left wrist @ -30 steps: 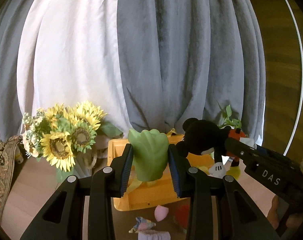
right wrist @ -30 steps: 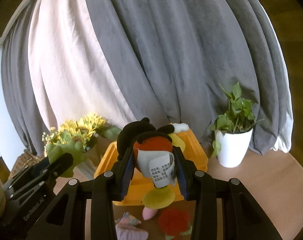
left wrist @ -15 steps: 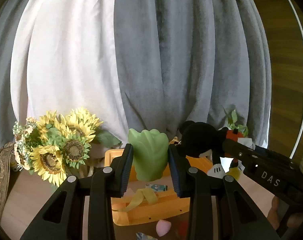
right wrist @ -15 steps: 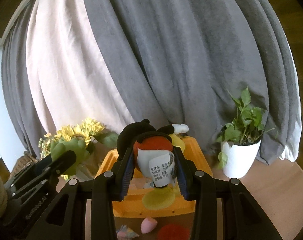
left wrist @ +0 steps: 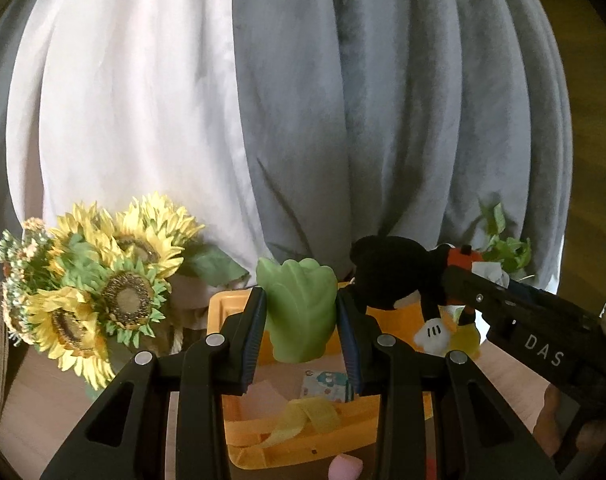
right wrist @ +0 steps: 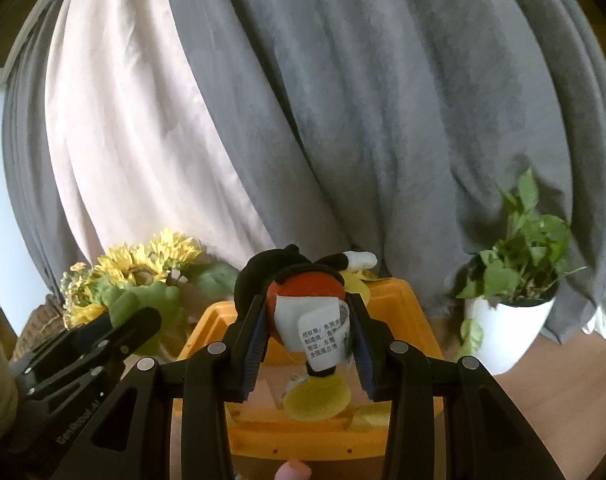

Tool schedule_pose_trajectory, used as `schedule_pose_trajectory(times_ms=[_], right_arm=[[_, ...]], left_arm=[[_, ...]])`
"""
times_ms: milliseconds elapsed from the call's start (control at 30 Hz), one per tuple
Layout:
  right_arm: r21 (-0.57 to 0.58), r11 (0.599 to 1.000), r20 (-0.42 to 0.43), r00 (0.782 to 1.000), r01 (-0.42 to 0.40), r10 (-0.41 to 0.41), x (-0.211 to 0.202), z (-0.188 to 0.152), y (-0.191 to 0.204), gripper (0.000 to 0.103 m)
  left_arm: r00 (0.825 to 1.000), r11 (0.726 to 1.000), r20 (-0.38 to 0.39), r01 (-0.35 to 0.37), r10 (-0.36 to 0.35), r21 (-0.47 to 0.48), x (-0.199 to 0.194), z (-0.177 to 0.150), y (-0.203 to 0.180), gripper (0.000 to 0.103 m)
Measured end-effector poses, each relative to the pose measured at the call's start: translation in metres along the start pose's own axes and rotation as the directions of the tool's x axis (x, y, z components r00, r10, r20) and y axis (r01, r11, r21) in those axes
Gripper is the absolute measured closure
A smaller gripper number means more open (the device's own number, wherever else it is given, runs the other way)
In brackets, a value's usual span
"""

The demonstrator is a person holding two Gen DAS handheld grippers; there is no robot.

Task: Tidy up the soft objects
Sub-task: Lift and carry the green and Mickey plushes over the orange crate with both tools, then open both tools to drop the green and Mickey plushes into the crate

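1. Green soft toy, shaped like a fist, sits clamped between the left gripper jaws, pads pressing its sides. It sticks up past the fingertips, smooth and squishy-looking, finger grooves on top.
2. Black mouse plush is pinched between the right gripper jaws at its red shorts. The white tag hangs between the jaws, a yellow shoe dangles just below, and the head points away beyond the tips.
3. Both toys are held up clear of everything, likely so they can be carried over and dropped in rather than dragged.
4. Just below and beyond both sets of jaws: orange bin, open top. Likely the drop spot, and both toys are over or near its near edge.
5. Inside the bin, under the left jaws: a yellow cloth strip, a pink piece and a small printed item. Soft stuff is already sorted in.
6. Pink soft thing sits on the table outside the bin, below the left jaws; probably still to do.
7. Left of the left jaws, further back: sunflowers. Decor, not part of the job.
8. Right of the right jaws, further back: potted plant in a white pot.
9. Far behind all of it: curtains, grey and white.
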State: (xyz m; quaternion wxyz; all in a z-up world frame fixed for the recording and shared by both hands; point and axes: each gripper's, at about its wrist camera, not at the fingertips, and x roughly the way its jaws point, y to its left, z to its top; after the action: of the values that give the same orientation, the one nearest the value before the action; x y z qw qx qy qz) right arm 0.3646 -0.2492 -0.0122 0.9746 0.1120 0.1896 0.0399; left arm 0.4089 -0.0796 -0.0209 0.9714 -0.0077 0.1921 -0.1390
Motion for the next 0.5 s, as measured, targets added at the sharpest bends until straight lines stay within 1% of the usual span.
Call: schedule_pose_trajectory(times_ms=[267,500], right_arm=[[0.010,1.000,-0.047,0.999,-0.015,0.015,0.044,-0.004,-0.011,0.063],[0.022,1.000,-0.102,0.995,-0.009,0.011,0.071,-0.013,-0.021,0.062]], left_arm=[[0.999,1.000,-0.046,-0.012,0.012,0.005,0.037,-0.007,0.004,0.068],[0.995,1.000,-0.096,-0.008,0.008,0.001,0.066,-0.020,0.003,0.068]])
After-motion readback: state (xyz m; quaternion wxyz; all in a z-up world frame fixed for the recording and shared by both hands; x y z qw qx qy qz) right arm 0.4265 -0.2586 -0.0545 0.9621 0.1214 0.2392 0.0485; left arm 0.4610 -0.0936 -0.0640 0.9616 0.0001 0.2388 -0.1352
